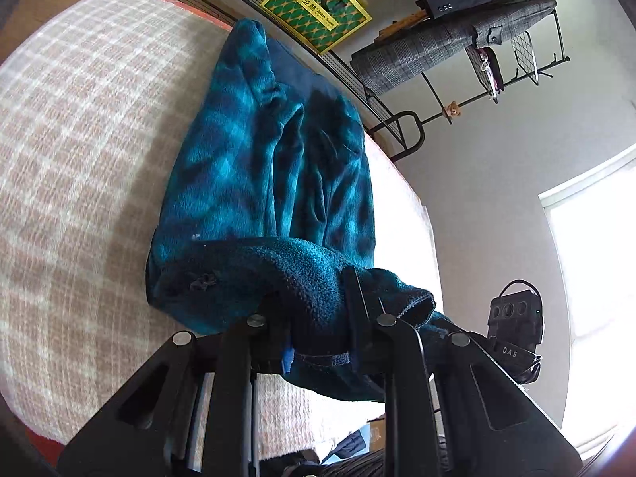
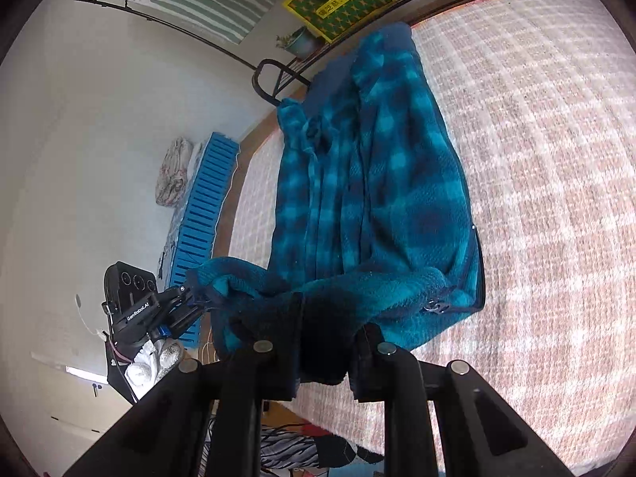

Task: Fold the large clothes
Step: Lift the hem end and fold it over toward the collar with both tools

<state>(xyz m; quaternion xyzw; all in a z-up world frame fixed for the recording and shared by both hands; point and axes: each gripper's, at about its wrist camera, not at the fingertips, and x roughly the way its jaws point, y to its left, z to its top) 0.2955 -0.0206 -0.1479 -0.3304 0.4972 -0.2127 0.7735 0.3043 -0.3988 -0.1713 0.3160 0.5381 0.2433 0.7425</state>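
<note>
Two tongs, left tongs [image 1: 318, 318] and right tongs [image 2: 326, 342], are clamping the teal fleece garment's [image 1: 258, 167] near hem at lower frame, over the bed [image 1: 79, 139]; next, probably carrying it toward the collar.

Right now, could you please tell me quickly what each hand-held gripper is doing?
Left hand-held gripper: closed on the near edge of the teal plaid fleece.
Right hand-held gripper: closed on the same fleece edge.

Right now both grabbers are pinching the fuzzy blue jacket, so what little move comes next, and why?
Probably carry the pinched near edge forward over the rest. The left gripper and right gripper each clamp the blue fleece jacket at its near edge, while its far part lies flat on the checked bed cover.
</note>
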